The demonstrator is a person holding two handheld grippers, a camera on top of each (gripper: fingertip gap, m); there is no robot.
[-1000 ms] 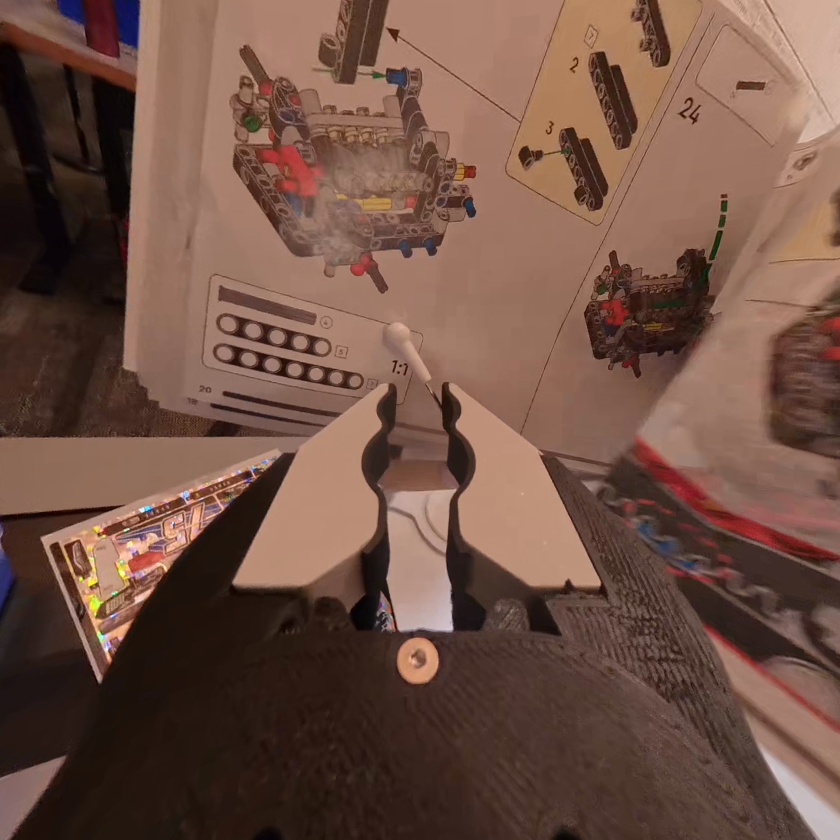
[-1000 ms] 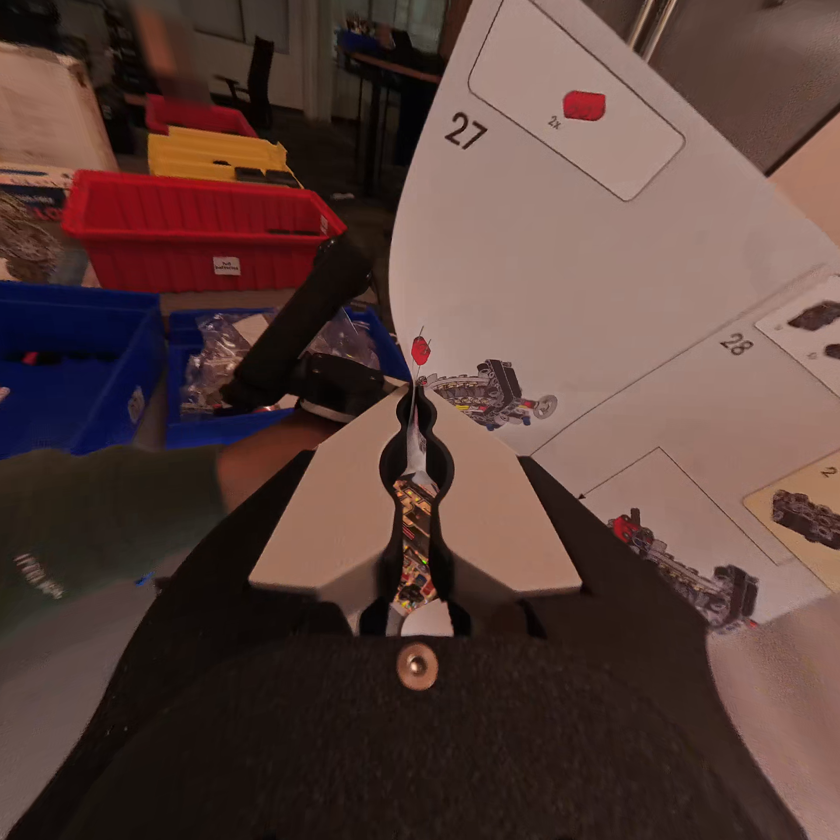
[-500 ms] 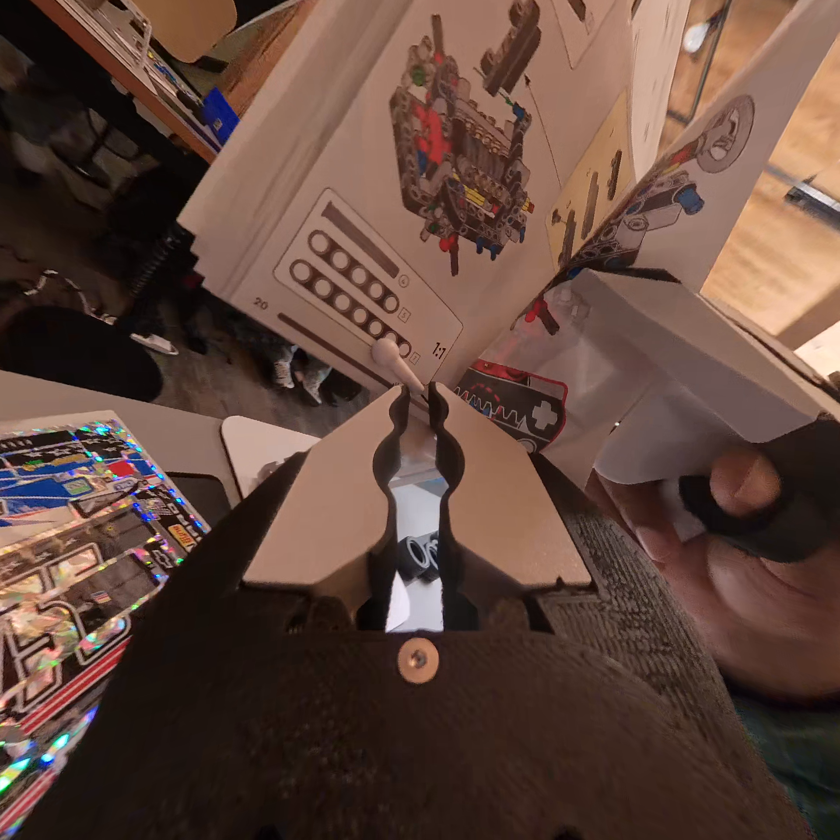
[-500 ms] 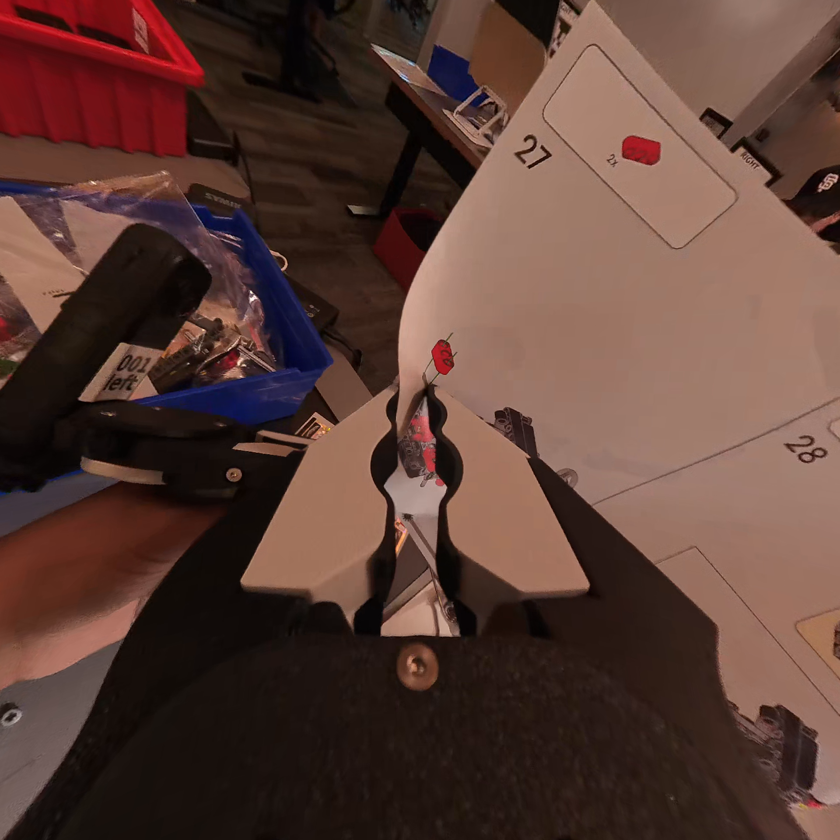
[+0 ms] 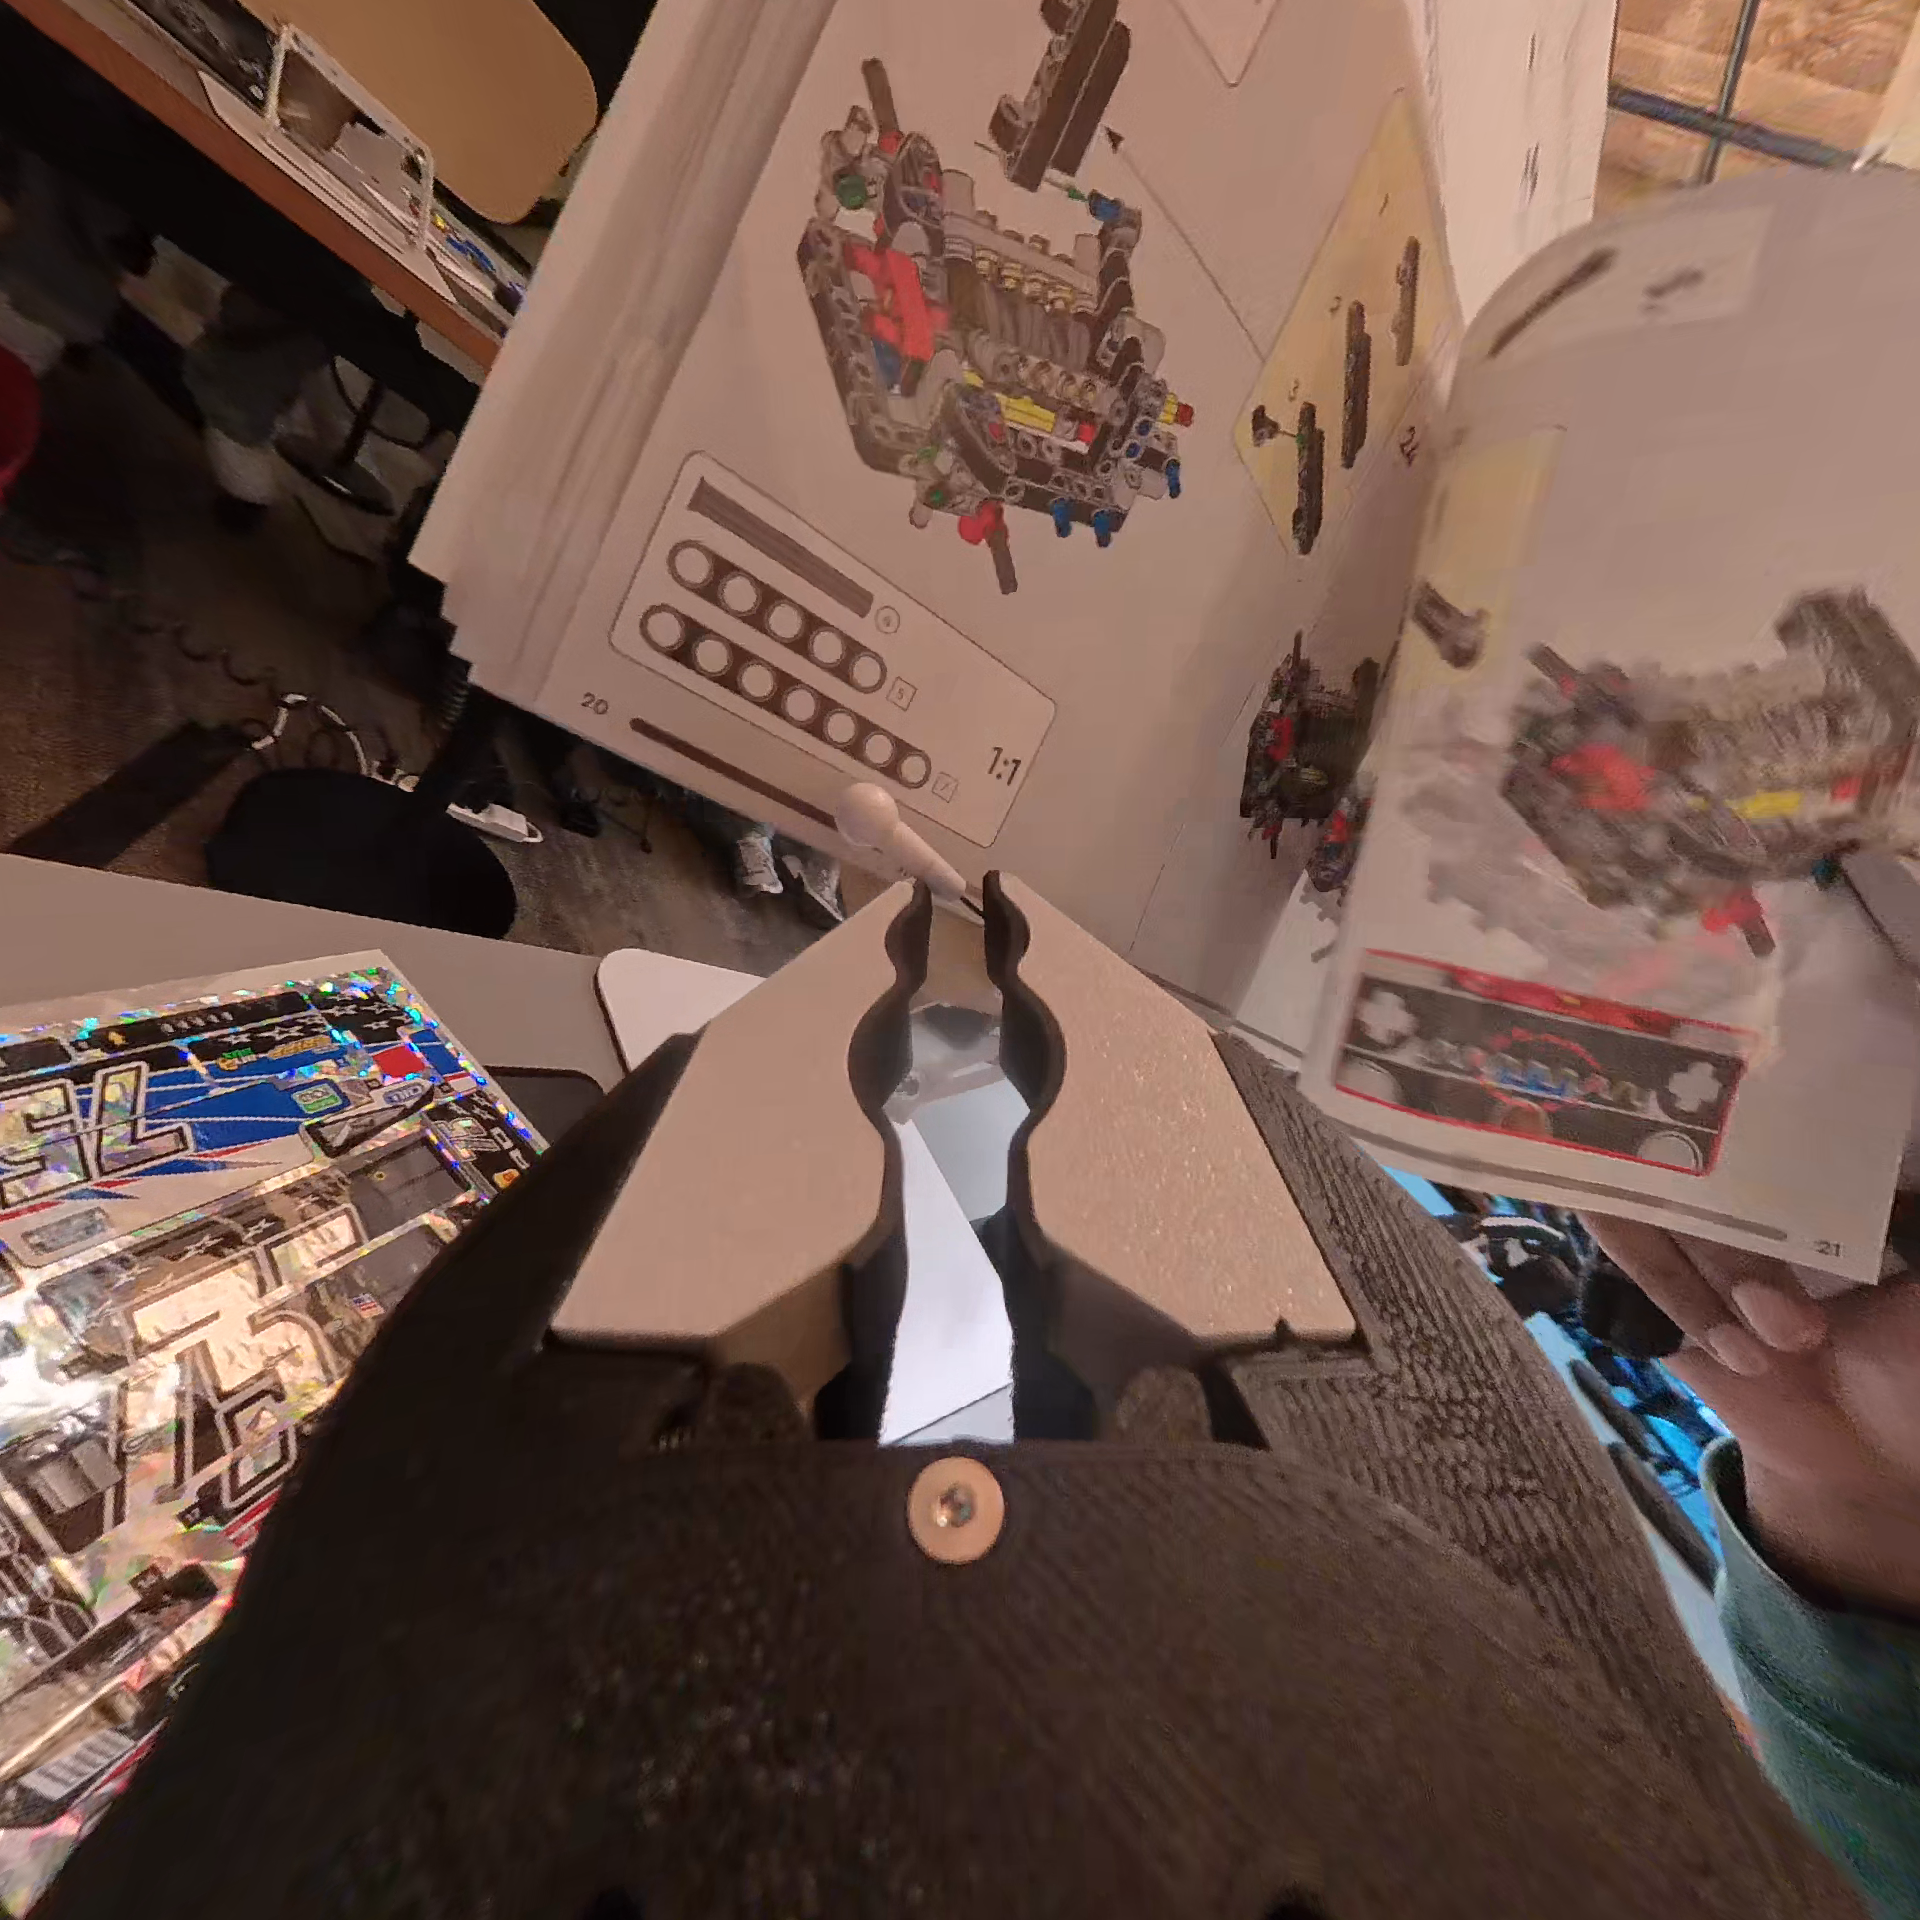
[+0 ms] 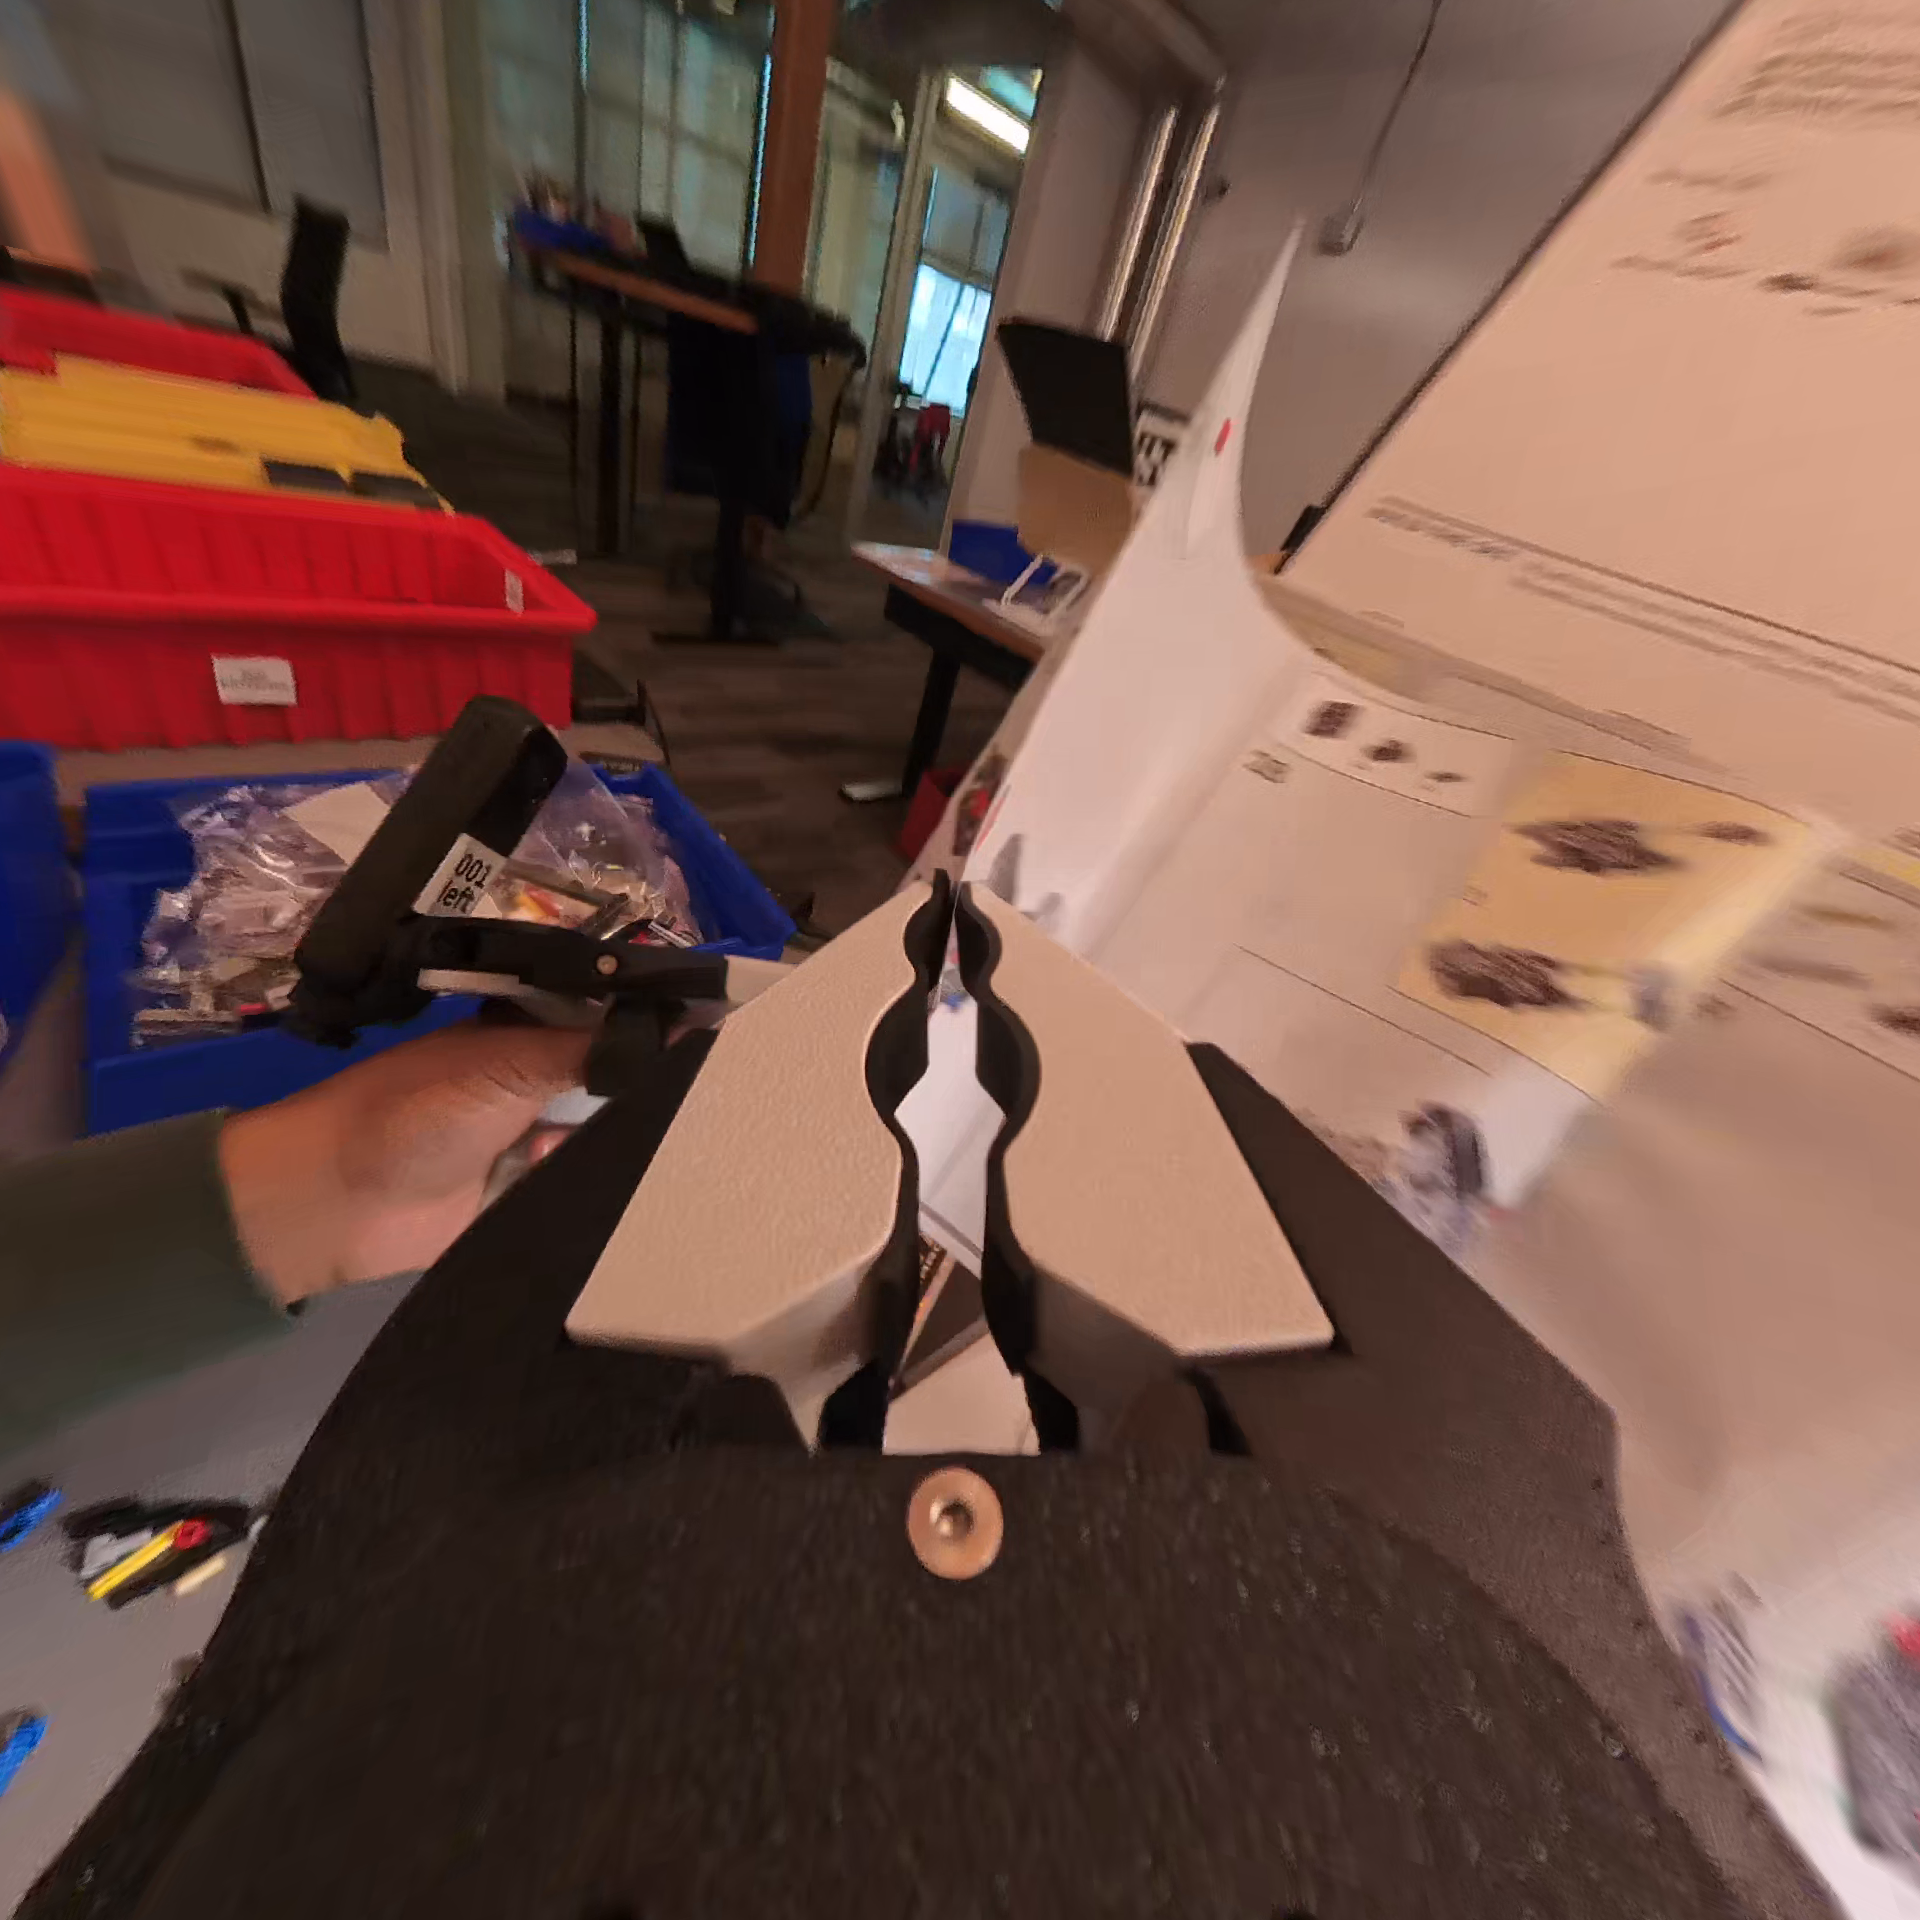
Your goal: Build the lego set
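**Both grippers hold the booklet open**

Your left gripper (image 5: 951,902) is almost closed, with a thin gap at its tips. It pinches the bottom edge of a booklet (image 5: 790,416) page, and a small white peg (image 5: 883,821) sticks up just past the tips. To the left of it, a shiny sticker sheet (image 5: 208,1195) lies flat on the table (image 5: 260,914). To the right, your hand (image 5: 1787,1382) is under a blurry, bent page (image 5: 1621,727). Past the tips, the open page stands up and shows drawings of the lego build.

Your right gripper (image 6: 948,900) is closed tight on the thin edge of a page (image 6: 1195,727). That page curves up and away to the right, and it is blurry. To the left you can see your other hand (image 6: 405,1132) holding the left gripper. Some loose lego bits (image 6: 135,1548) lie on the table near you. Behind the hand is a blue bin (image 6: 239,1060) with bags of parts (image 6: 239,894) in it. Farther back are a red bin (image 6: 260,613) and a yellow bin (image 6: 187,436).
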